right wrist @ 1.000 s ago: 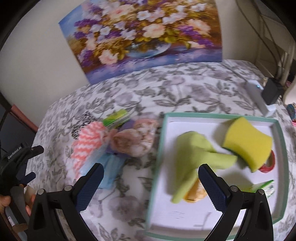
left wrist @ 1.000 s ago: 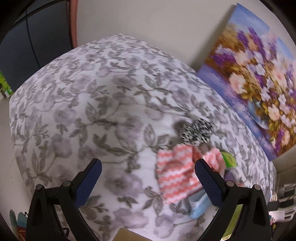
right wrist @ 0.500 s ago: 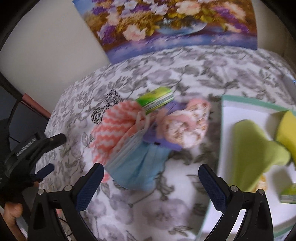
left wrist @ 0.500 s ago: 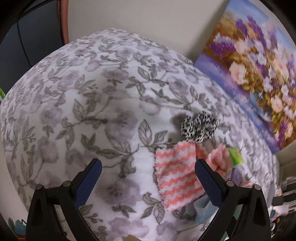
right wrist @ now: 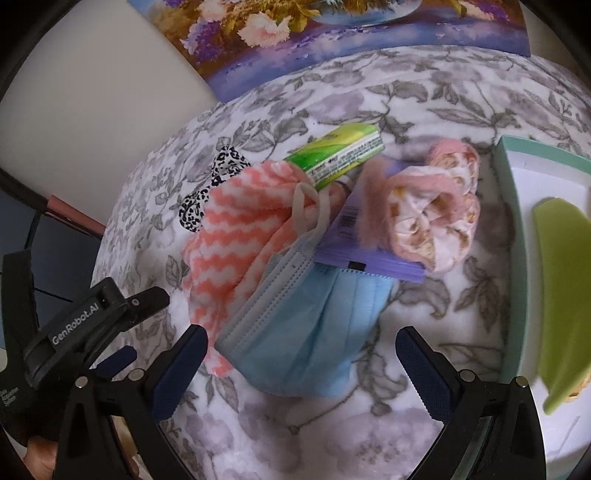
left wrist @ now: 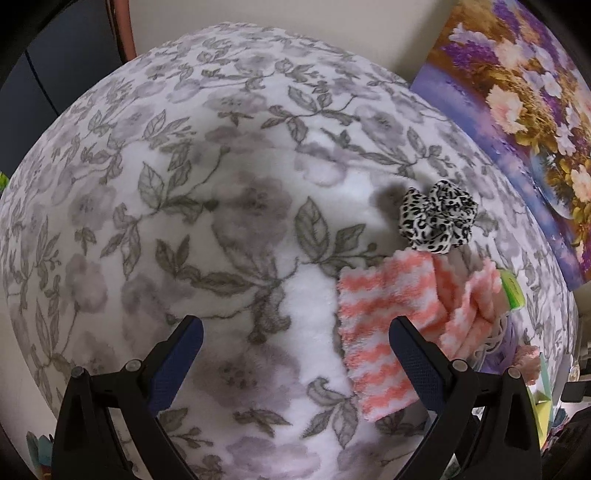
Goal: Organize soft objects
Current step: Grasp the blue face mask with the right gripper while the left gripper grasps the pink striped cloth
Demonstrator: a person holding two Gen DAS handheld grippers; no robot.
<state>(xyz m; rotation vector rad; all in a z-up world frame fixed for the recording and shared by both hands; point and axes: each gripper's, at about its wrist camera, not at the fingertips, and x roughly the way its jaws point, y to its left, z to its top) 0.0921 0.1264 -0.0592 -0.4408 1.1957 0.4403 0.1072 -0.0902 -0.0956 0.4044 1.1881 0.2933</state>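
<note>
A pile of soft things lies on a floral blanket (left wrist: 221, 184). A pink-and-white zigzag cloth (left wrist: 384, 325) (right wrist: 236, 243) lies beside a leopard-print scrunchie (left wrist: 437, 221) (right wrist: 210, 192). A blue face mask (right wrist: 310, 332), a pink floral scrunchie (right wrist: 436, 218), a purple packet (right wrist: 354, 240) and a green packet (right wrist: 340, 155) lie with them. My left gripper (left wrist: 295, 358) is open and empty, its right finger at the zigzag cloth's edge. My right gripper (right wrist: 303, 365) is open and empty, just before the blue mask.
A teal-rimmed white tray (right wrist: 517, 206) at the right holds a green cloth (right wrist: 561, 288). A flower painting (right wrist: 332, 33) (left wrist: 517, 122) leans on the wall behind the blanket. The left gripper's body (right wrist: 85, 314) shows at the left of the right wrist view.
My right gripper has moved left from over the tray to the pile and closer to the blue mask. My left gripper has moved nearer the zigzag cloth and scrunchie.
</note>
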